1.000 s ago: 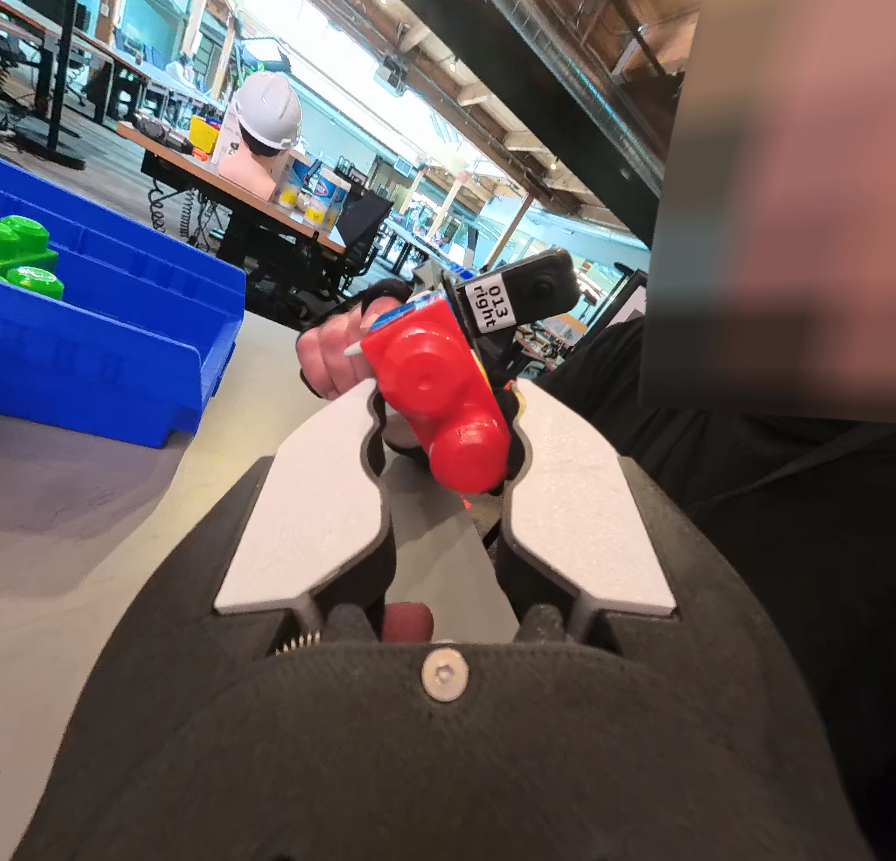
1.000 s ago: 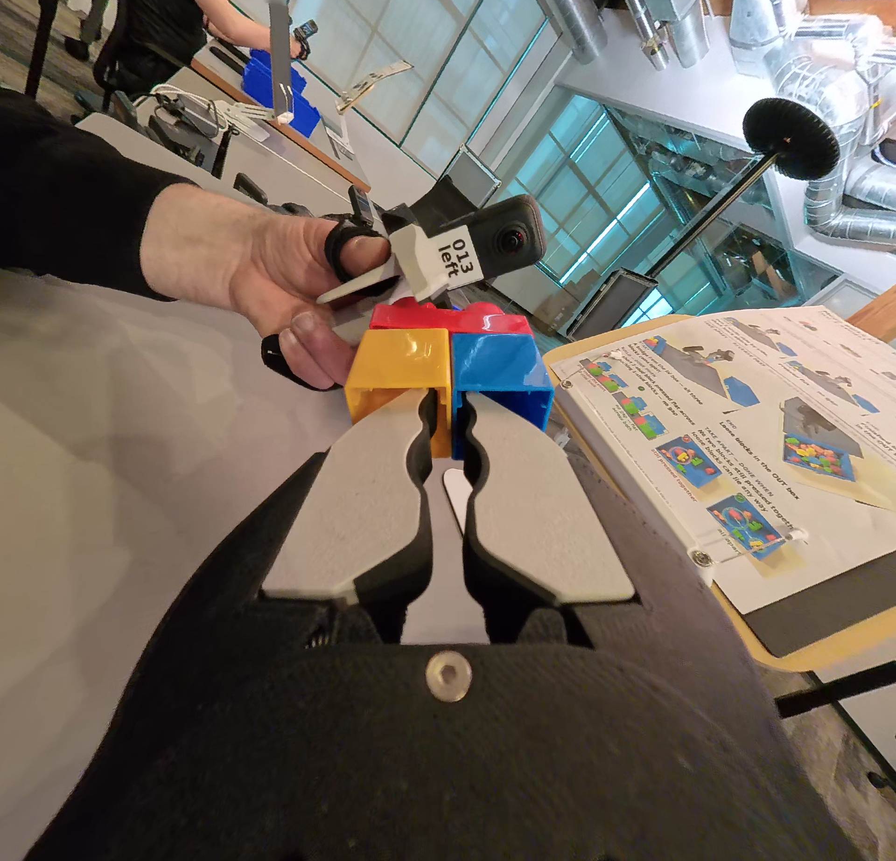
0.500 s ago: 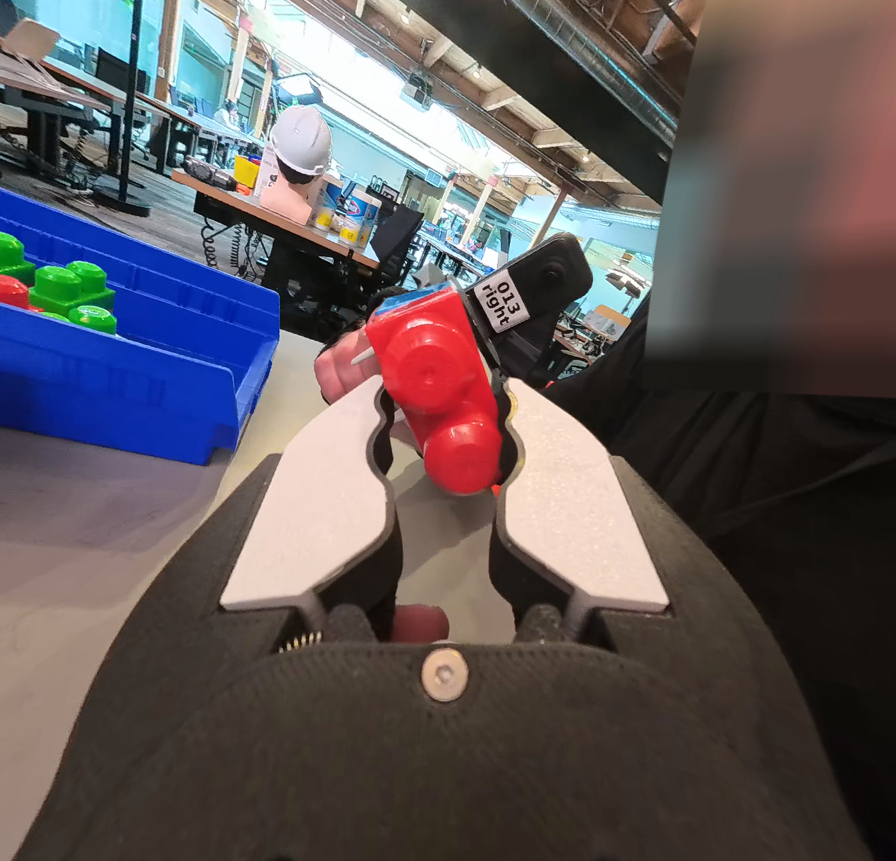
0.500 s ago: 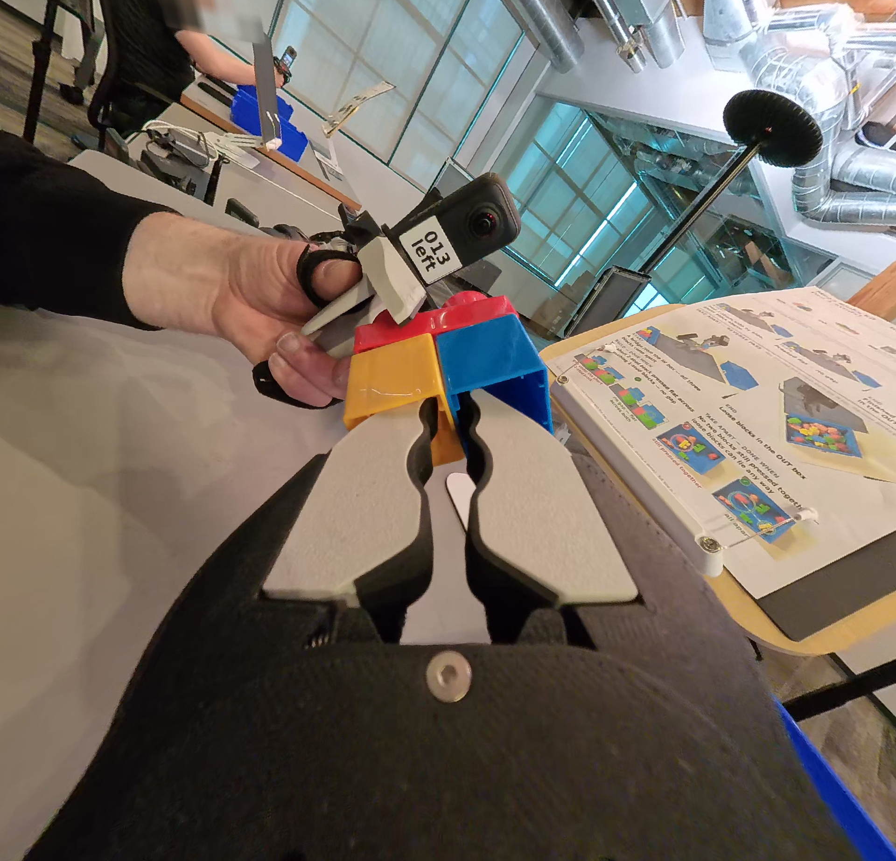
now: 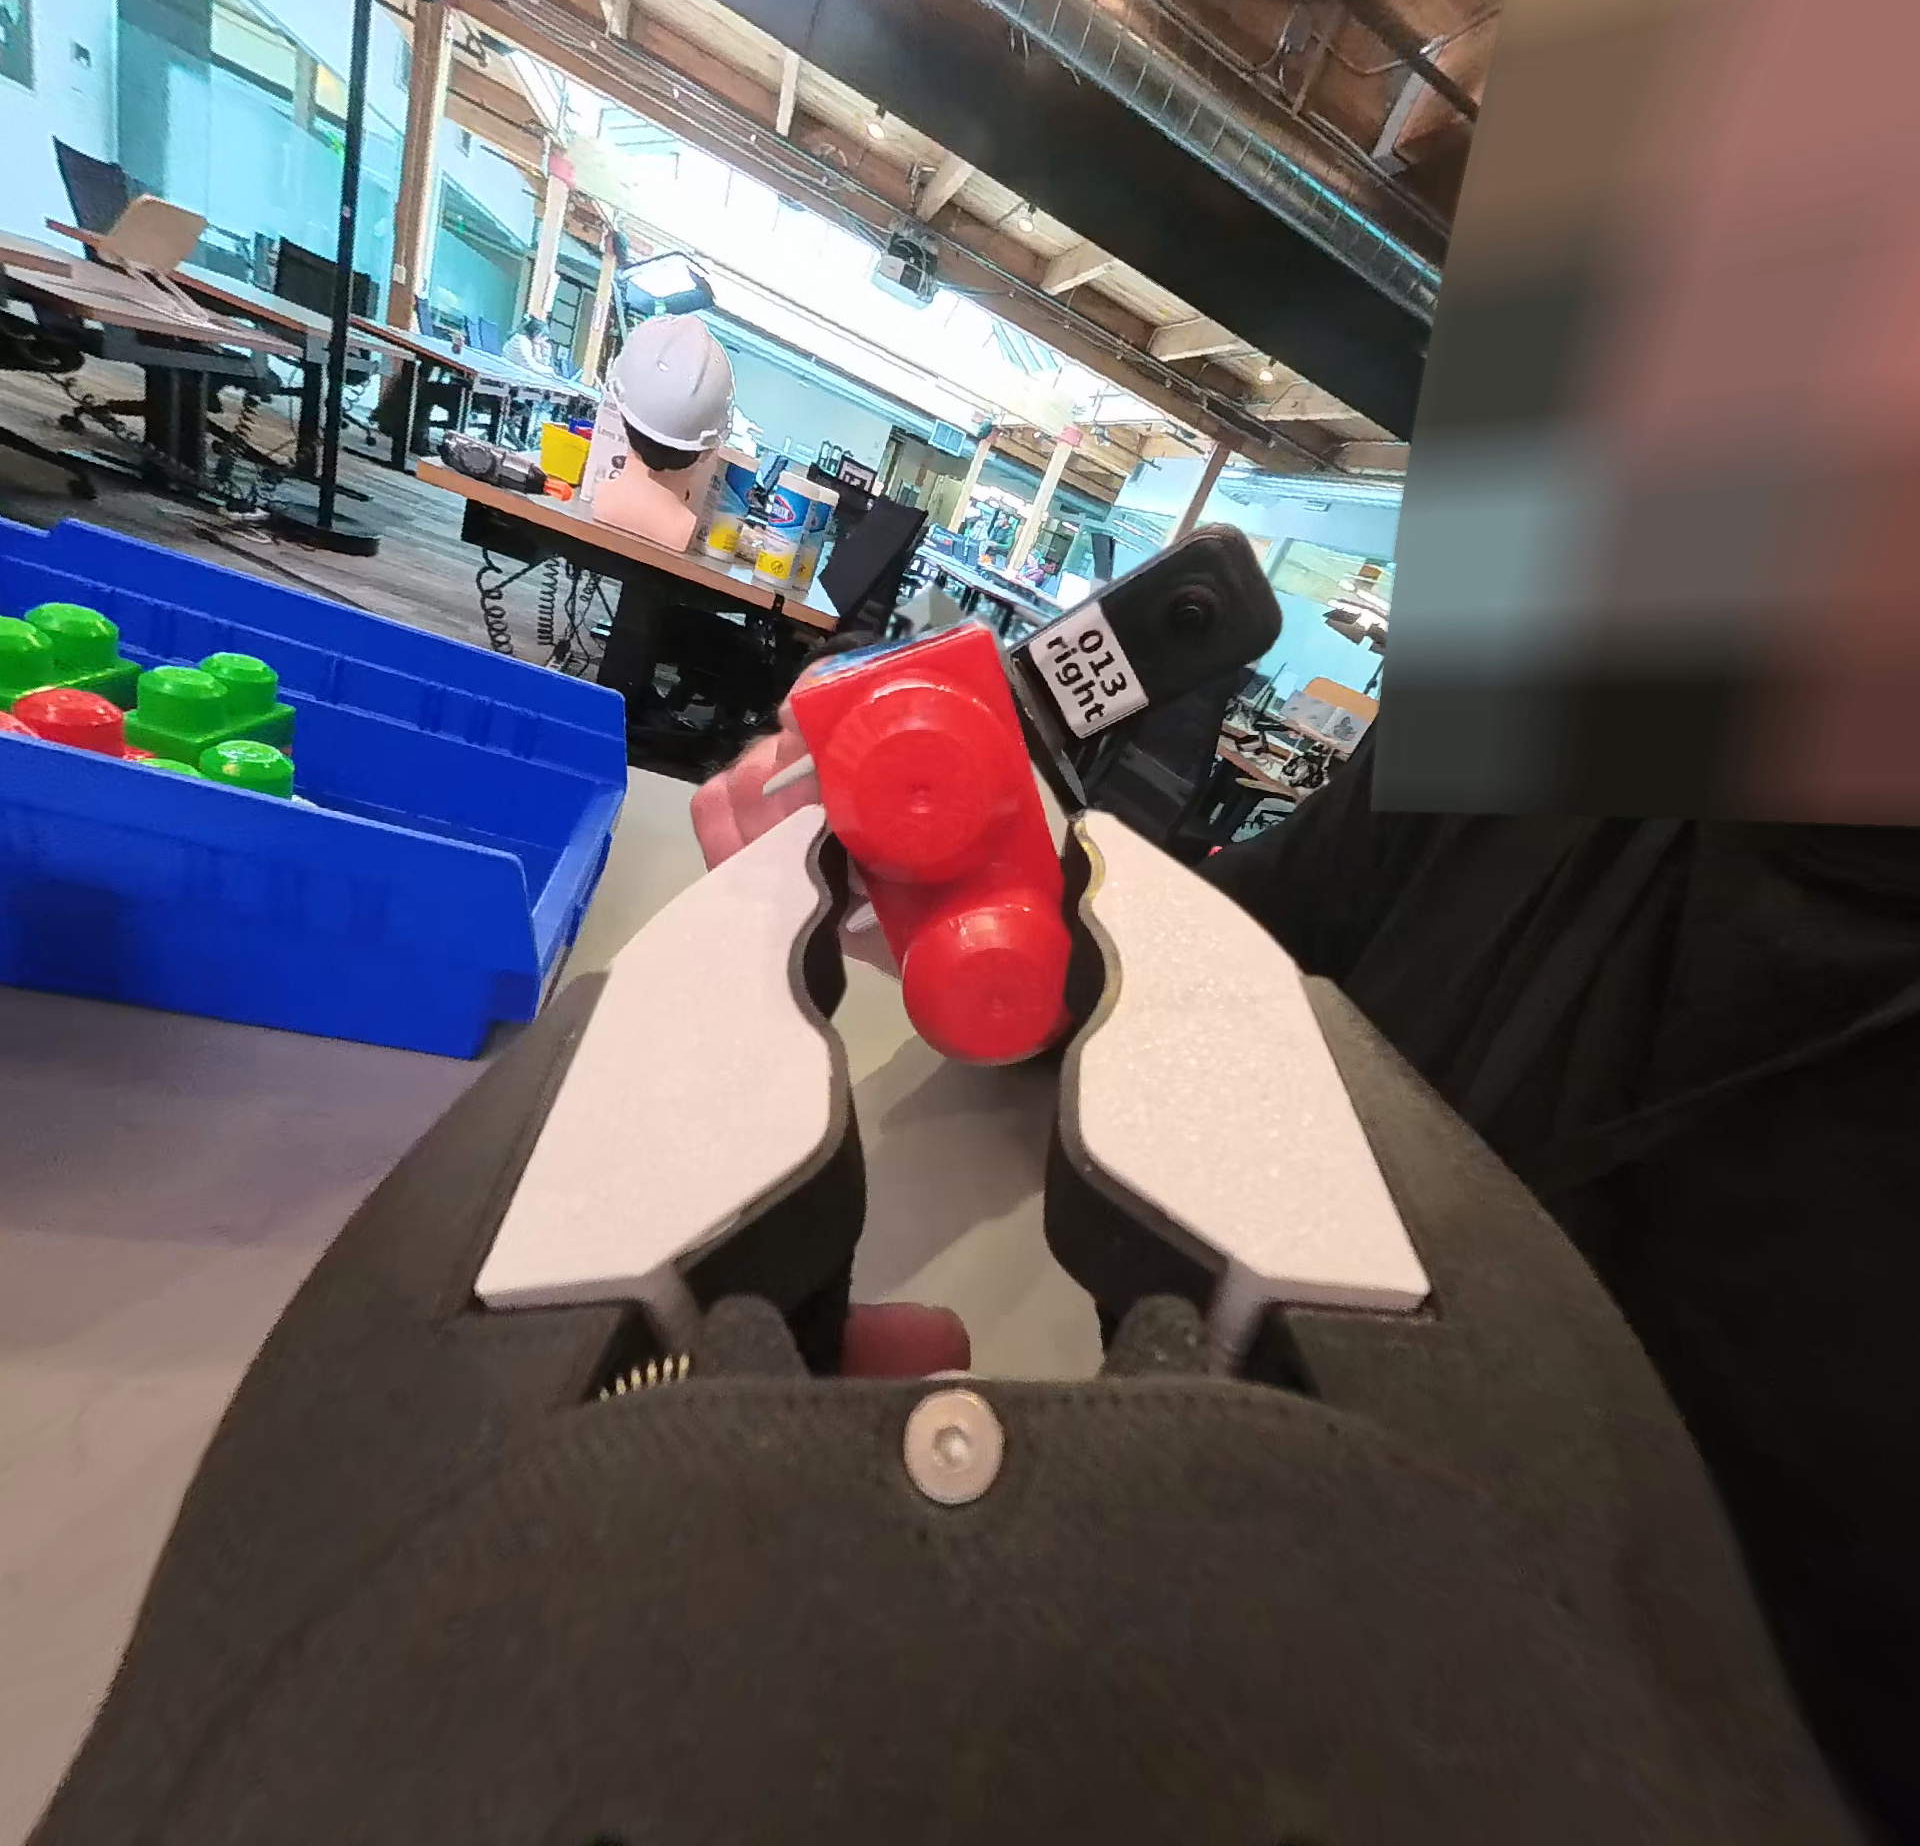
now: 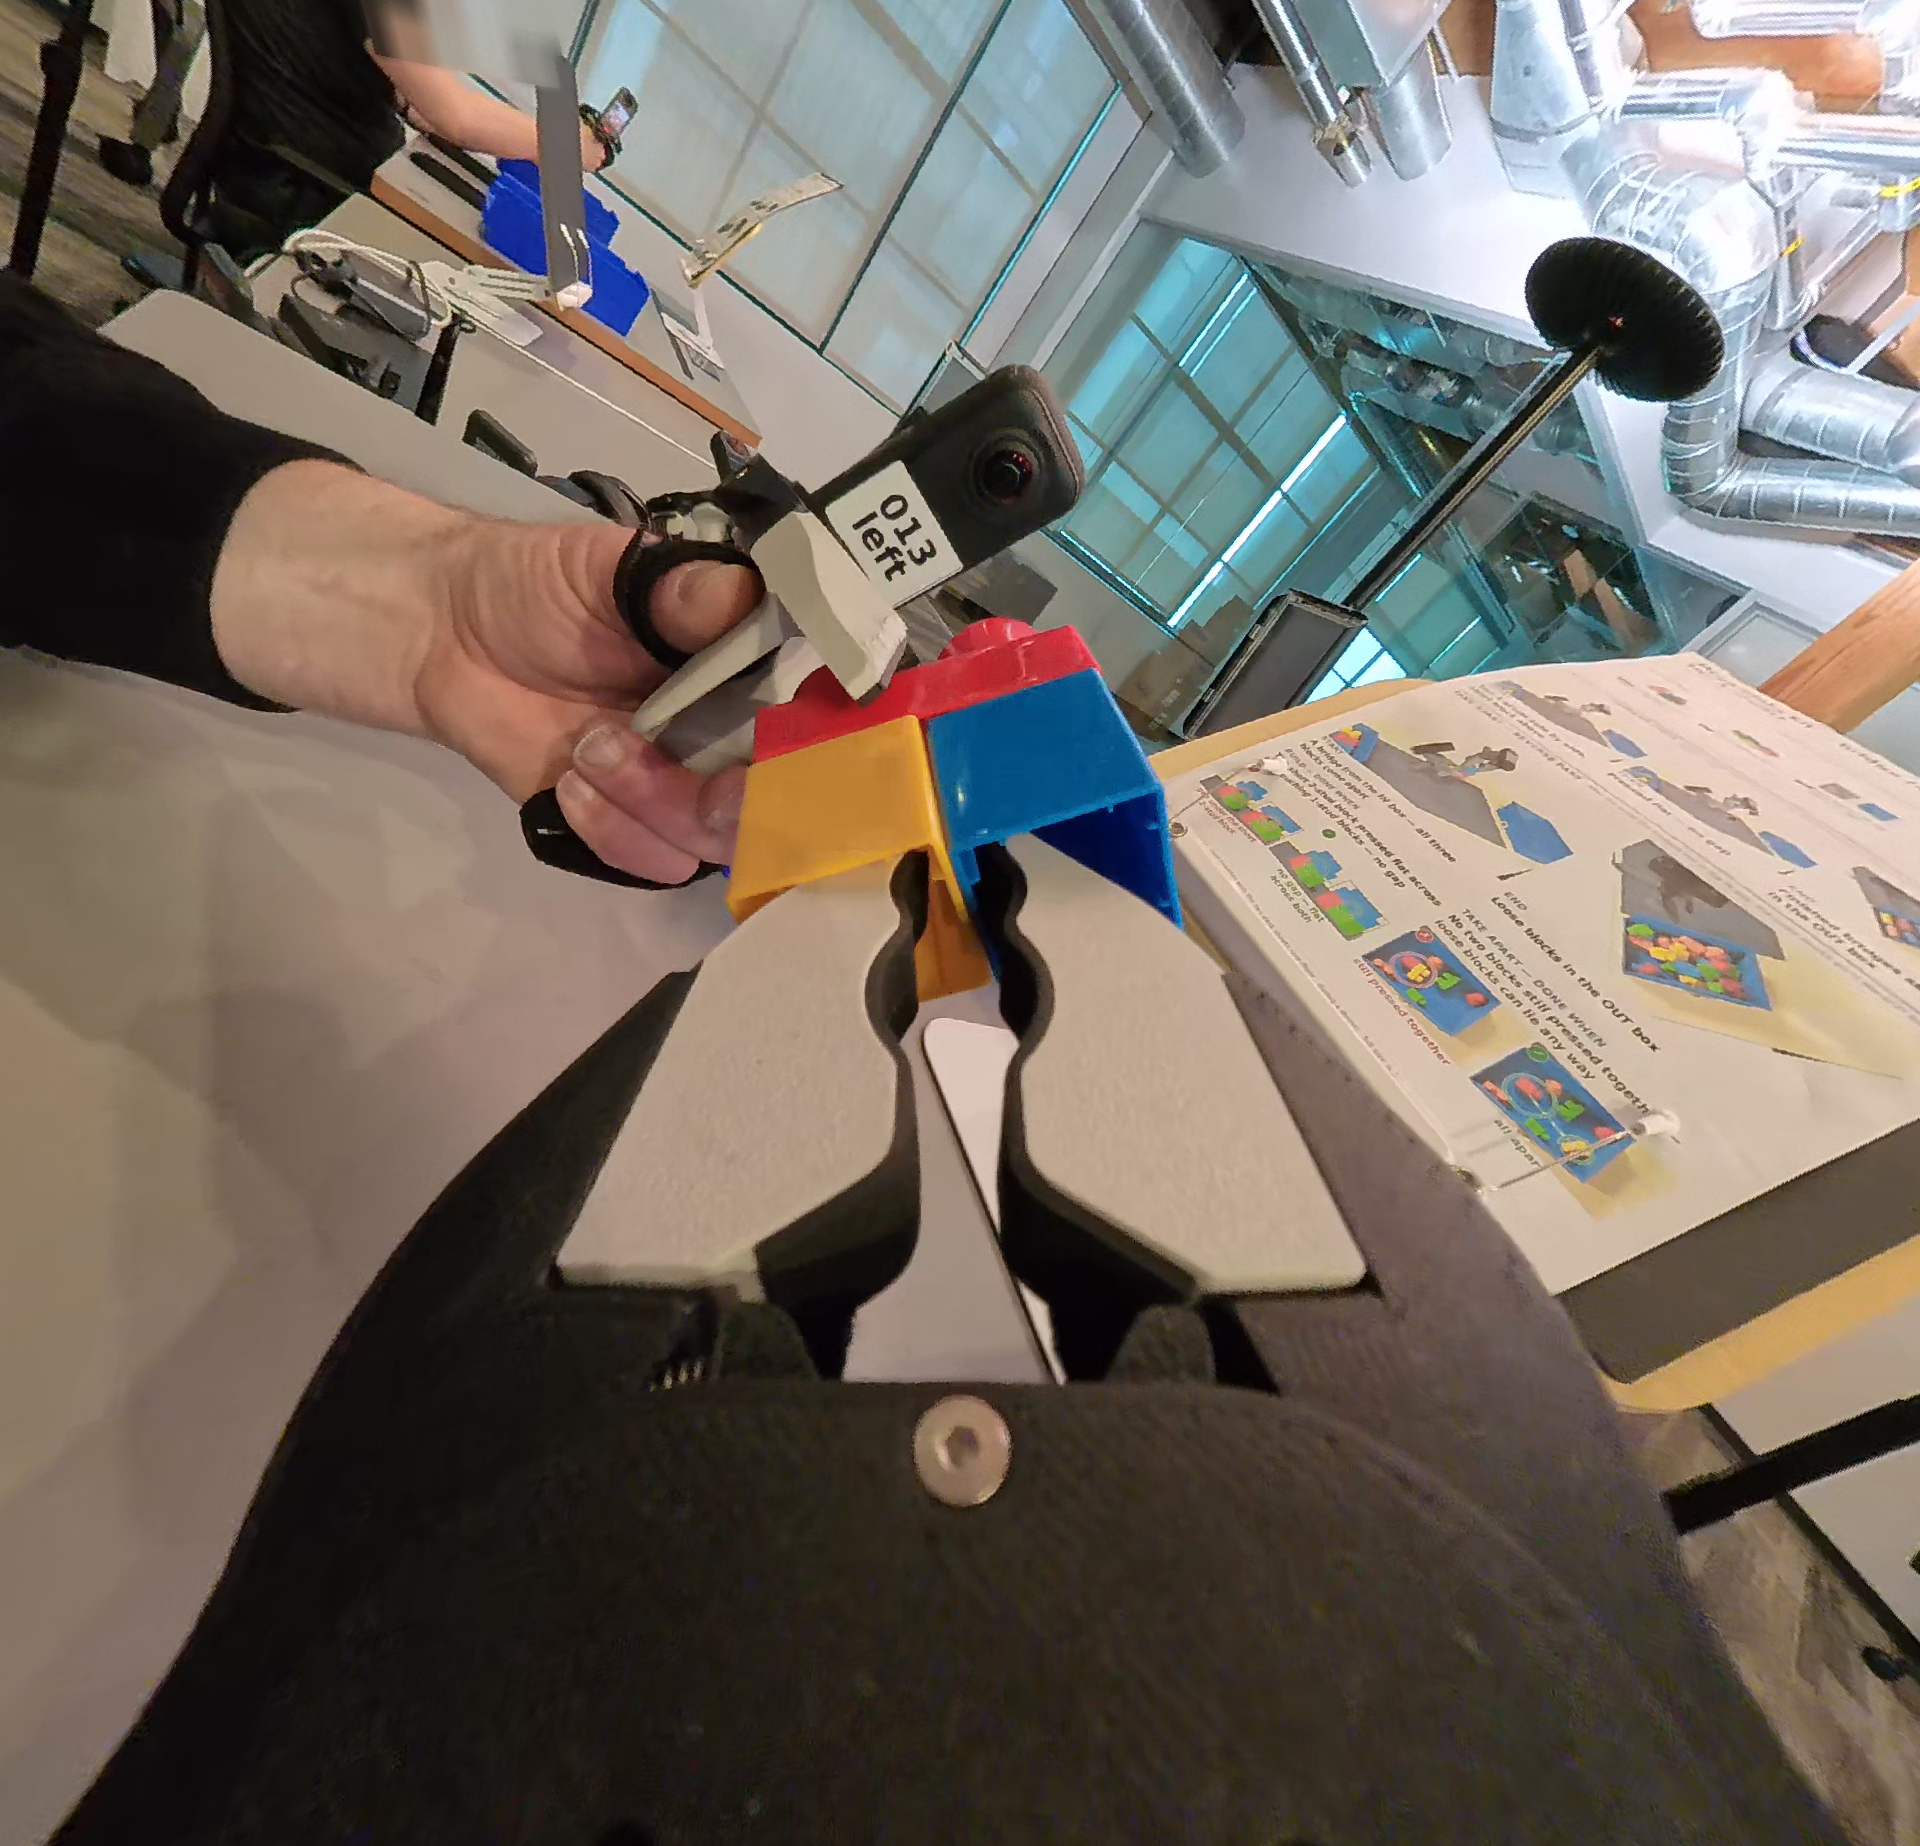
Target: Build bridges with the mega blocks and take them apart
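The bridge was judged mid-dismantling: the red block (image 5: 940, 840) was clamped in the left claw (image 5: 951, 949), the adjoining yellow block (image 6: 836, 809) and blue block (image 6: 1039, 768) walls were pinched by the right claw (image 6: 956, 923), and a steady pull apart was required.

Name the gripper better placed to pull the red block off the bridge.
Left gripper: its jaws flank the red block, while the right gripper pinches the yellow and blue blocks' adjoining walls.
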The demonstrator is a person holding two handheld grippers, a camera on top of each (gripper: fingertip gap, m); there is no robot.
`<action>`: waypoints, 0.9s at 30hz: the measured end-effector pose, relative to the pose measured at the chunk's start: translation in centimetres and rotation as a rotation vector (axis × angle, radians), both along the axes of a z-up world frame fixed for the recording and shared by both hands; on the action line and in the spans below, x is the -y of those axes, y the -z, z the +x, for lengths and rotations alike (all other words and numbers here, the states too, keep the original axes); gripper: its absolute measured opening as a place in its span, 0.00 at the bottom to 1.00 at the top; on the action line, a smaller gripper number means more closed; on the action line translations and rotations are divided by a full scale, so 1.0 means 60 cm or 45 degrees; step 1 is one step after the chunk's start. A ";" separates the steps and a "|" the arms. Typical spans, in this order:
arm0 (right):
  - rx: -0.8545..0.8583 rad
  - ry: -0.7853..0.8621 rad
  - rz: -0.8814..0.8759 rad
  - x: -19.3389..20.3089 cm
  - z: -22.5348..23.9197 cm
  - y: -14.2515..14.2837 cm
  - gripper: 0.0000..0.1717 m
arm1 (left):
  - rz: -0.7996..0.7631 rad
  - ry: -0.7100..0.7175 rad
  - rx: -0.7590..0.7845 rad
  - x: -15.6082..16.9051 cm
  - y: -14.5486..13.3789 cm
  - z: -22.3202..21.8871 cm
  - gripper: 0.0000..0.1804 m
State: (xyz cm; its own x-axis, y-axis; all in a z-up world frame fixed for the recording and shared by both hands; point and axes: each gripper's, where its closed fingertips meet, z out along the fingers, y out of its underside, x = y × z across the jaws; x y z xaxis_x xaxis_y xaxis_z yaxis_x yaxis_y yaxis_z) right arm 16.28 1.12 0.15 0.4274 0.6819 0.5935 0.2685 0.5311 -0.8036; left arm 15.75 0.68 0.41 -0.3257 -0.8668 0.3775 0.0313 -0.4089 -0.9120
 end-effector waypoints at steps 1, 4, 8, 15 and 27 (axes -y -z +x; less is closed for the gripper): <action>0.016 0.012 0.014 0.000 0.001 0.000 0.06 | -0.005 0.002 0.003 0.000 0.000 0.000 0.22; 0.054 0.037 0.064 0.000 0.003 -0.001 0.06 | -0.016 0.012 0.013 0.001 -0.001 0.001 0.21; 0.133 0.042 0.143 0.007 0.004 0.001 0.06 | -0.035 0.064 0.017 0.007 0.000 0.002 0.21; 0.188 0.021 0.210 0.022 0.014 -0.004 0.05 | -0.093 0.072 0.073 -0.007 -0.007 -0.011 0.20; -0.283 -0.198 -0.490 -0.011 0.022 -0.005 0.22 | 0.072 -0.114 0.161 -0.022 -0.029 -0.026 0.20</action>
